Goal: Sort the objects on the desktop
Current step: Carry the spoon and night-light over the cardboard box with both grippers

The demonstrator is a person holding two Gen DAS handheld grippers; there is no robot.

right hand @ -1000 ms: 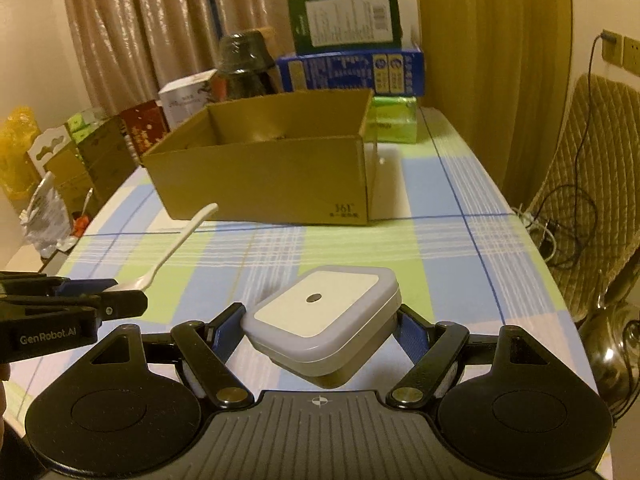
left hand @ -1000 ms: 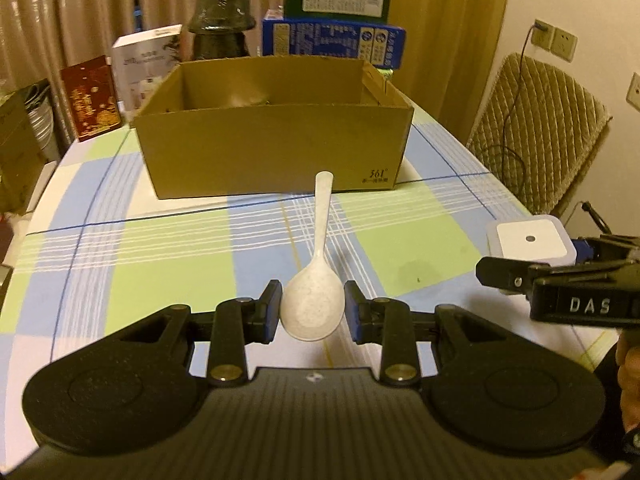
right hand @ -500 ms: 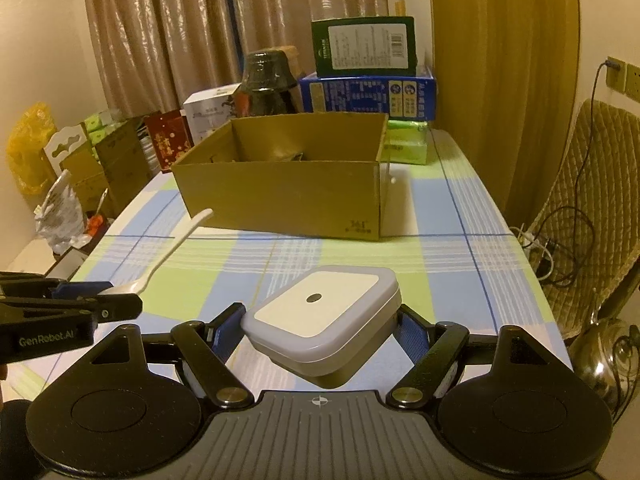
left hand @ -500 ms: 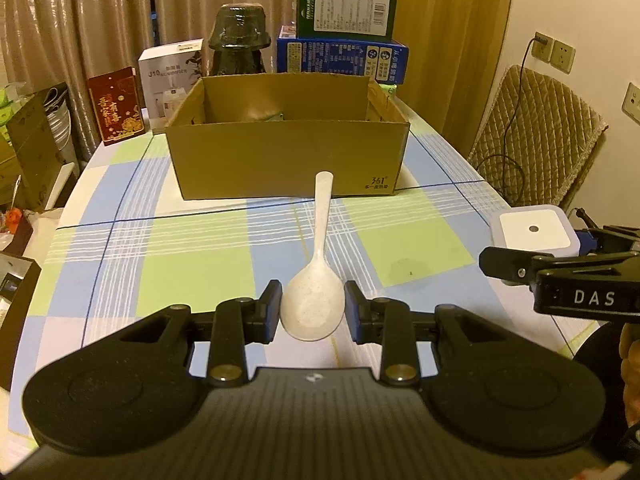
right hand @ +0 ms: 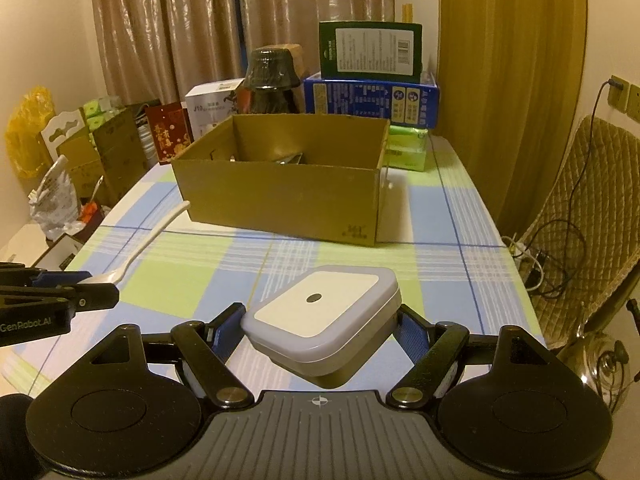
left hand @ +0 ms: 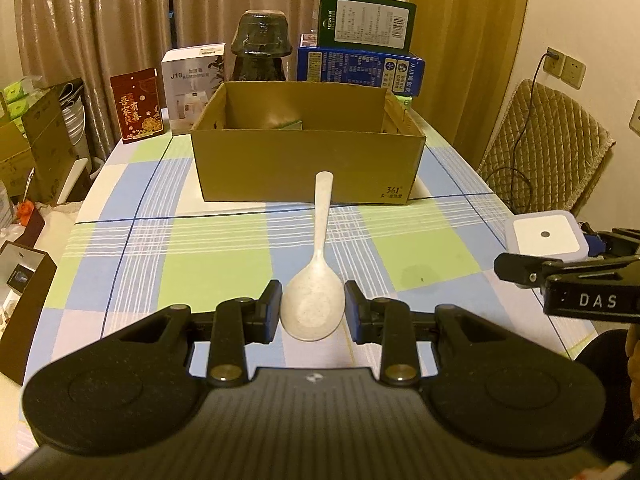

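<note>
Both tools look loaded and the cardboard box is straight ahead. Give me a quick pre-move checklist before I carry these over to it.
1. Left tool grip on the white spoon: ok, fingers close on the bowl, handle pointing at the box.
2. Right tool grip on the square white device: ok, though held at its corners.
3. Cardboard box open on top: ok.
4. Free room inside the box: cannot tell, some items already lie in it and the floor is mostly hidden.
5. Path over the checked tablecloth to the box: ok, nothing stands between.
6. Clearance between the two tools: ok, apart.
</note>
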